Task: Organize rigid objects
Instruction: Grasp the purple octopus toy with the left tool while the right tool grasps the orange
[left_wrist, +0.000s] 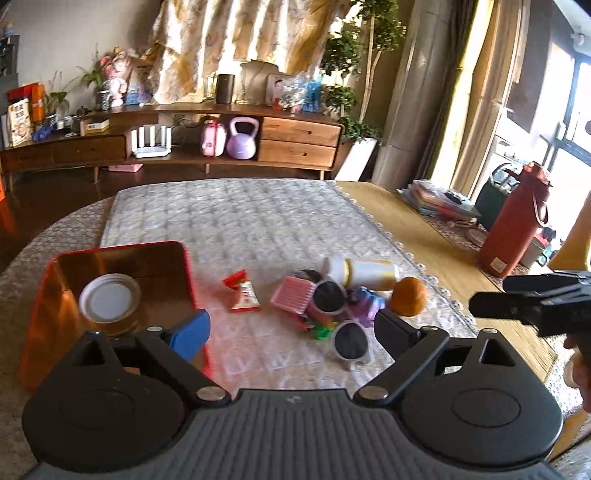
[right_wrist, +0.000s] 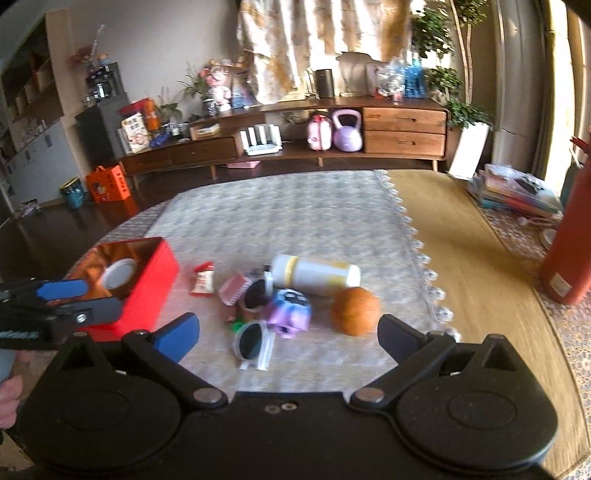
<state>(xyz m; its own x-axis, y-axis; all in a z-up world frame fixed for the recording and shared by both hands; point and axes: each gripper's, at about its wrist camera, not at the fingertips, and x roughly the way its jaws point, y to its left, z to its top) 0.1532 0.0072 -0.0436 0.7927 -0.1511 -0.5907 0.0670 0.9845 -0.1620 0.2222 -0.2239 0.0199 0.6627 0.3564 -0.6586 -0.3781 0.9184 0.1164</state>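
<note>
A red box (left_wrist: 110, 258) (right_wrist: 147, 280) on the table holds a jar with a white lid (left_wrist: 109, 300) (right_wrist: 119, 277). Right of it lies a pile: a red-white snack packet (left_wrist: 242, 293) (right_wrist: 203, 282), a pink ridged block (left_wrist: 293, 295) (right_wrist: 233, 289), white sunglasses (left_wrist: 349, 341) (right_wrist: 253, 341), a purple toy (left_wrist: 365, 306) (right_wrist: 290, 310), a white-yellow bottle on its side (left_wrist: 364, 272) (right_wrist: 314, 275) and an orange (left_wrist: 409, 297) (right_wrist: 354, 311). My left gripper (left_wrist: 291, 328) (right_wrist: 74, 297) is open and empty beside the box. My right gripper (right_wrist: 288, 332) is open and empty, just short of the pile; it shows in the left wrist view (left_wrist: 517, 302).
A lace tablecloth (left_wrist: 236, 221) covers the table; bare wood (right_wrist: 461, 229) lies to the right. A red thermos (left_wrist: 513, 221) and stacked books (right_wrist: 517, 192) stand at the right edge. A wooden sideboard (left_wrist: 177, 140) is beyond the table.
</note>
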